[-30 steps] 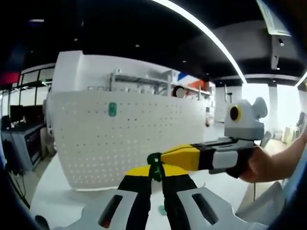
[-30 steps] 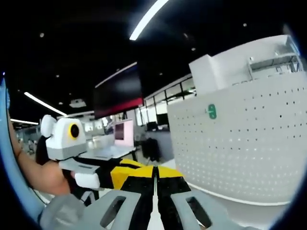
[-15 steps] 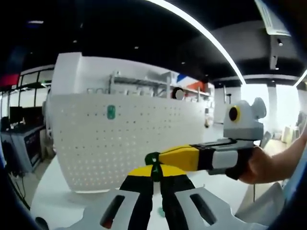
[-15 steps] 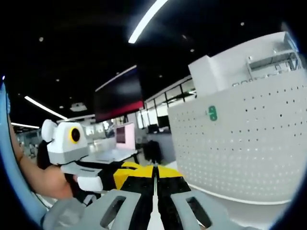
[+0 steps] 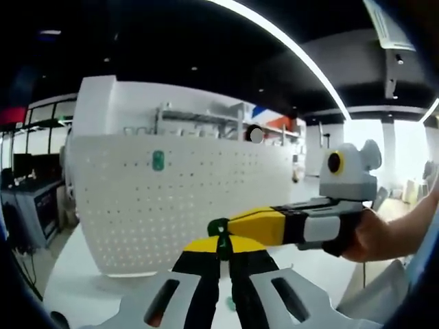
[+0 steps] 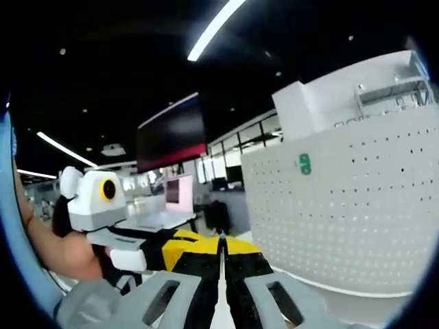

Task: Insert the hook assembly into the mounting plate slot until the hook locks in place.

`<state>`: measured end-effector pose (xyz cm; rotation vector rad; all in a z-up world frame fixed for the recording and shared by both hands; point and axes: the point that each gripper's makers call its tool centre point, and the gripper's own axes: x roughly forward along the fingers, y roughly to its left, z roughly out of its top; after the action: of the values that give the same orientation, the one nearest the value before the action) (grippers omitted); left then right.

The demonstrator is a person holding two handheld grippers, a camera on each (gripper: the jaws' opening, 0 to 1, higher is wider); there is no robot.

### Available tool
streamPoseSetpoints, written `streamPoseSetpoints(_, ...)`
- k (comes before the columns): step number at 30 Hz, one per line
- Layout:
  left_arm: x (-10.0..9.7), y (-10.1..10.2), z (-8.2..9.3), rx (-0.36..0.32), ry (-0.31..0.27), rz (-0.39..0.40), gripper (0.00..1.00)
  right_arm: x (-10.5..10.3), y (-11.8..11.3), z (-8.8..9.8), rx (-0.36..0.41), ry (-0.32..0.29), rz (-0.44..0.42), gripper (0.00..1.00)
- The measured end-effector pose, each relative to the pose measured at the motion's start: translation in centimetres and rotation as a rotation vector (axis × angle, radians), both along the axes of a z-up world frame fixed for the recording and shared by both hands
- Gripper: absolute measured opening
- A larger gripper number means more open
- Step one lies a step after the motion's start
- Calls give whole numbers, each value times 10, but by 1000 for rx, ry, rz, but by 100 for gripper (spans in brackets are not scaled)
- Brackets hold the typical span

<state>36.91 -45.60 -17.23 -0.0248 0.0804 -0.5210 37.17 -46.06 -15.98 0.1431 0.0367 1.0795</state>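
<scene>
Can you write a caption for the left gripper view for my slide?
Two grippers, left gripper and right gripper, meet on a small green part before a white pegboard.

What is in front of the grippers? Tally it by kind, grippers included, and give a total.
White pegboard: 1
Green pieces: 2, the green clip on the board and the green hook piece at the fingers' tips
Grippers: 2, the left gripper and the right gripper
Total: 5
</scene>
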Motion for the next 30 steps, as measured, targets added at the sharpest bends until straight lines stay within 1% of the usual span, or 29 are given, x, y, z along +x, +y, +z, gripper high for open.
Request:
streamPoseSetpoints(3, 0, -1, -1, 6, -1, -4, 3, 0, 1, 0, -17, -15, 0, 0)
streamPoseSetpoints(6, 0, -1, -2, 11, -2, -5, 3, 0, 1, -1, -27, -16, 2, 0)
streamPoseSetpoints(11, 0, 0, -3, 20, -5, -4, 3, 4, -1, -3, -56, -25, -11, 5)
streamPoseSetpoints(15, 1, 1, -3, 20, -4, -1, 3, 3, -3, -5, -110, -66, -3, 7)
streamPoseSetpoints(21, 1, 2, -3, 20, -4, 1, 3, 3, -7, -4, -138, -102, -7, 9)
streamPoseSetpoints(24, 1, 2, -3, 23, -5, 3, 3, 3, -11, -7, -172, -128, -8, 13)
streamPoseSetpoints(27, 1, 3, -4, 27, -5, 4, 3, 4, -15, -11, -203, -145, -12, 13)
streamPoseSetpoints(30, 2, 5, -4, 31, -4, 7, 3, 5, -22, -14, -213, -149, -20, 15)
